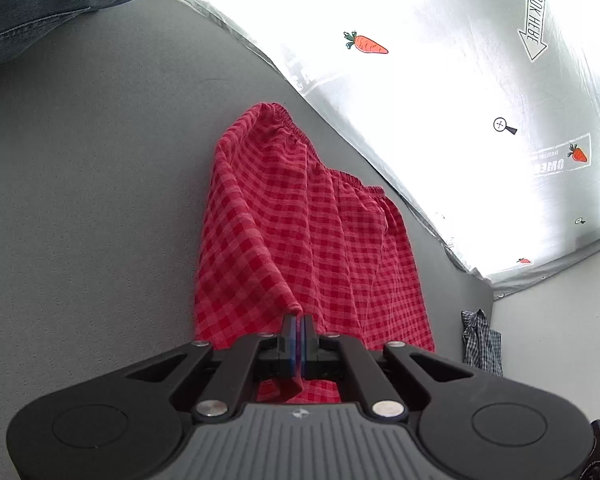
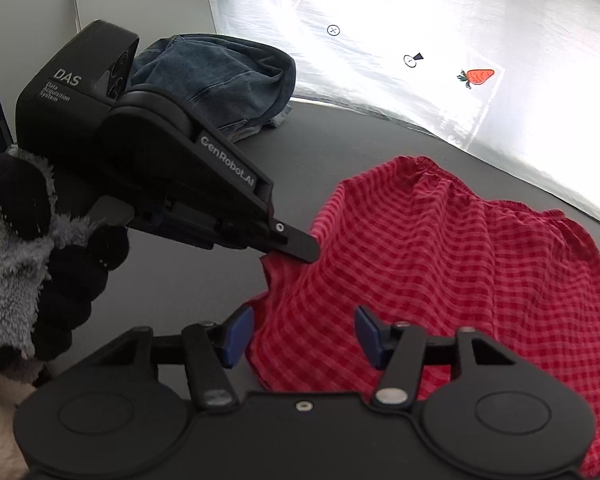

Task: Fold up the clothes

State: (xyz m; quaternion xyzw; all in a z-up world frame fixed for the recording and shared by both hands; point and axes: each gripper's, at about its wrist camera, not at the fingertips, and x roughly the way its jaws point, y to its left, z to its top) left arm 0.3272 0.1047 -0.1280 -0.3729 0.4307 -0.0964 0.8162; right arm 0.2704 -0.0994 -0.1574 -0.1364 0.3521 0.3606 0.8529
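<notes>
Red checked shorts (image 1: 300,232) with an elastic waistband lie on the grey table (image 1: 80,200). My left gripper (image 1: 298,326) is shut on a hem corner of the shorts and lifts it, so the cloth tents up. In the right wrist view the shorts (image 2: 440,264) spread to the right, and the left gripper (image 2: 300,252) pinches their corner from the left. My right gripper (image 2: 304,334) is open, its blue pads on either side of the near edge of the shorts, holding nothing.
Blue jeans (image 2: 228,76) lie bunched at the far side of the table; they also show in the left wrist view (image 1: 40,0). A shiny white printed sheet (image 1: 440,80) borders the table. A small dark checked cloth (image 1: 480,340) lies at the right.
</notes>
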